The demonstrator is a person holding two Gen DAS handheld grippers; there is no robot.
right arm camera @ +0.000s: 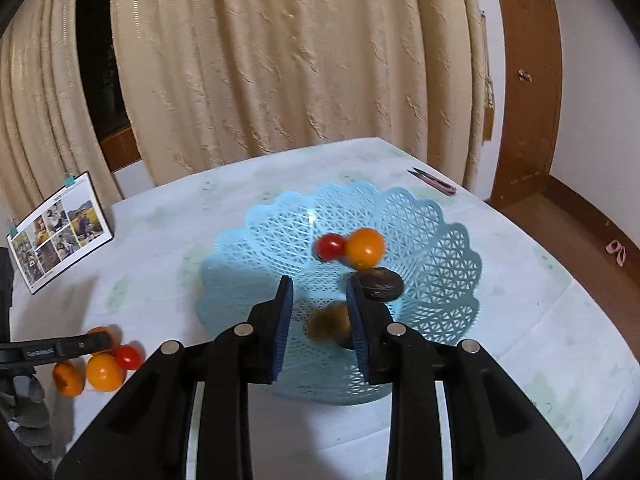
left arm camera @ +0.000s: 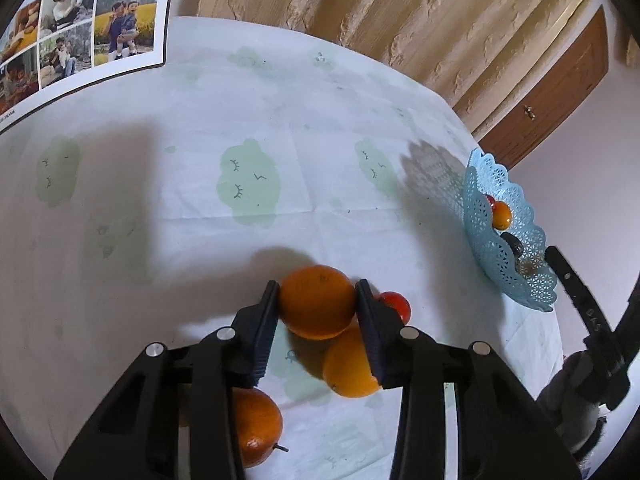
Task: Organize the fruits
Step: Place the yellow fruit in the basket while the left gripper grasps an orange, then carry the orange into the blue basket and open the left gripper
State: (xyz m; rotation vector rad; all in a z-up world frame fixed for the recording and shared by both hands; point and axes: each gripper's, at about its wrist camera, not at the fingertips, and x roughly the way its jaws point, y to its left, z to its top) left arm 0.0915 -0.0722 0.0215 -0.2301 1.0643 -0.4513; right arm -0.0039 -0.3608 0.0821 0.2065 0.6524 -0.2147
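Observation:
My left gripper (left arm camera: 317, 302) is shut on an orange (left arm camera: 316, 300), just above the tablecloth. Below it lie a second orange (left arm camera: 348, 368), a third orange (left arm camera: 256, 424) and a red tomato (left arm camera: 396, 306). The blue lattice basket (right arm camera: 420, 240) stands to the right; it also shows in the left wrist view (left arm camera: 480, 216). In the basket are a red tomato (right arm camera: 330, 246), a small orange (right arm camera: 364, 248), a dark fruit (right arm camera: 380, 284) and a brown fruit (right arm camera: 328, 322). My right gripper (right arm camera: 318, 316) is open and empty over the basket.
A photo calendar (left arm camera: 80, 28) stands at the table's far left. Small pink-handled clippers (right arm camera: 434, 182) lie near the far right edge. Beige curtains hang behind the table. A brown door frame (right arm camera: 524, 80) is at the right.

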